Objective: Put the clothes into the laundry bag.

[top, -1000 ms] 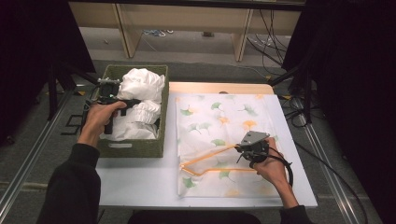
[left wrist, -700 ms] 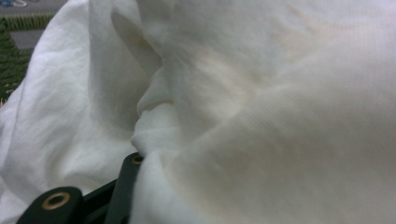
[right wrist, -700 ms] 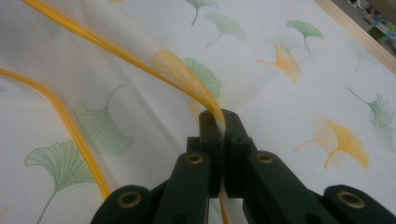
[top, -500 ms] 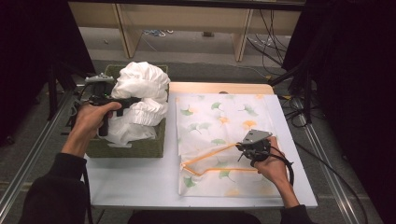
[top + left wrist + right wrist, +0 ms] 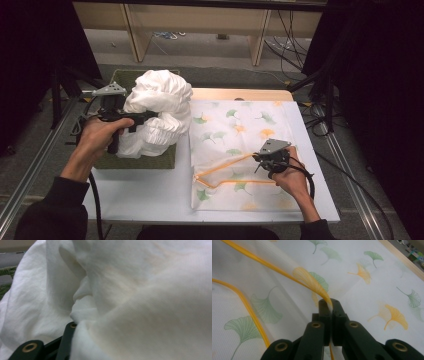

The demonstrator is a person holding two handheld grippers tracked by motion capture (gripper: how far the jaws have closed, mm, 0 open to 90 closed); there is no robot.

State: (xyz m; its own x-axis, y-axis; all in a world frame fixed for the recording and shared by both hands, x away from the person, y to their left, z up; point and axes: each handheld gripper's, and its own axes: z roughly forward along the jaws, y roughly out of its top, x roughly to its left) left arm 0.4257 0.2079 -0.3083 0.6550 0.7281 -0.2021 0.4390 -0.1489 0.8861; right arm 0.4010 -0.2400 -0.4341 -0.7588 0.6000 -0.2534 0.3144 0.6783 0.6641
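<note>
Right gripper (image 5: 264, 161) clamped shut on orange-trimmed mouth of ginkgo-print mesh laundry bag (image 5: 240, 131), flat along table's right edge. Left gripper (image 5: 145, 116) grips crumpled white cloth garment (image 5: 159, 105), hoisted above green woven basket (image 5: 150, 160) at left edge (pickup looks done). Left: carry across, stuff into bag.

white table (image 5: 150, 195), wooden shelf legs (image 5: 131, 30) and black cables (image 5: 287, 30) behind.

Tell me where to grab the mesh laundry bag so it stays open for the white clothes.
Grip the orange-trimmed upper edge of the mesh bag's opening, coming from its near right side, as the right gripper does: lifting that thin hem should raise the mouth toward the white garment in the left gripper.
</note>
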